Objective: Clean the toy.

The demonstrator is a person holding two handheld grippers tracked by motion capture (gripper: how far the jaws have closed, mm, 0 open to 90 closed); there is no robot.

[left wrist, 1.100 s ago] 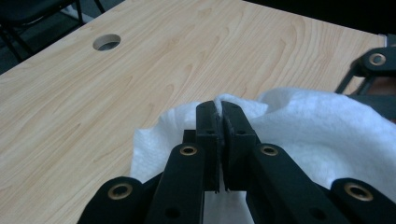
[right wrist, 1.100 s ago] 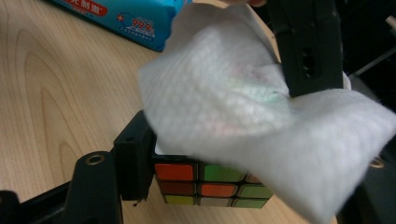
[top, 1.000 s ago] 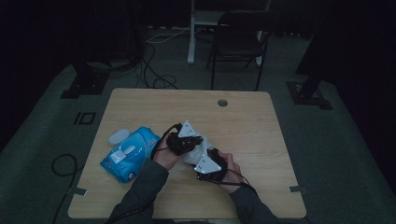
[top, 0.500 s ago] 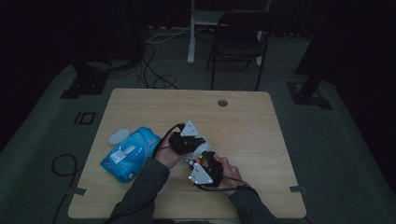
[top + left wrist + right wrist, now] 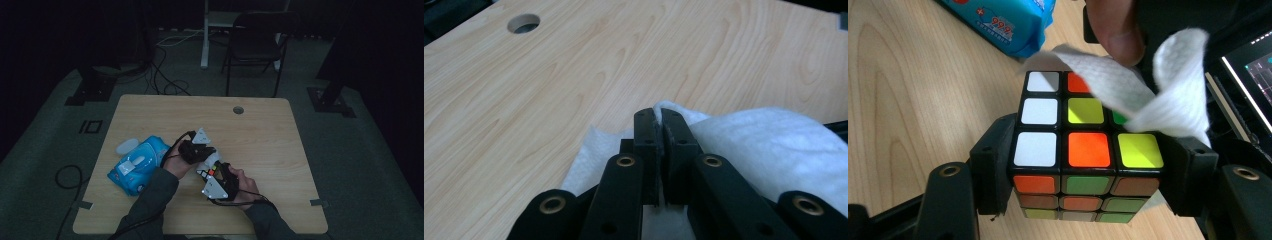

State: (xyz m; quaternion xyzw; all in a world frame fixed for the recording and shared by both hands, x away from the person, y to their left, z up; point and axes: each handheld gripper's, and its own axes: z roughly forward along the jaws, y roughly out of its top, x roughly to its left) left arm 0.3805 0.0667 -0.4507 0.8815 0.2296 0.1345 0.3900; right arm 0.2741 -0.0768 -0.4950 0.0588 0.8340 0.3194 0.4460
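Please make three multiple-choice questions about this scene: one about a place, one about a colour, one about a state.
1. Where does the blue wipes pack lie on the table, seen from the high view?
A. left of the hands
B. far right corner
C. beside the round hole

2. What colour is the cloth on the puzzle cube?
A. red
B. white
C. black

3. How does the right gripper stand?
A. open, empty
B. shut on the cube
C. shut on the pack

Key: 1 A, the pack lies left of both hands. 2 B, the cloth looks white. 3 B, both jaws press the cube's sides.

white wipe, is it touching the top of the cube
Touching: in the right gripper view the white wipe drapes onto the cube, covering its far right squares.
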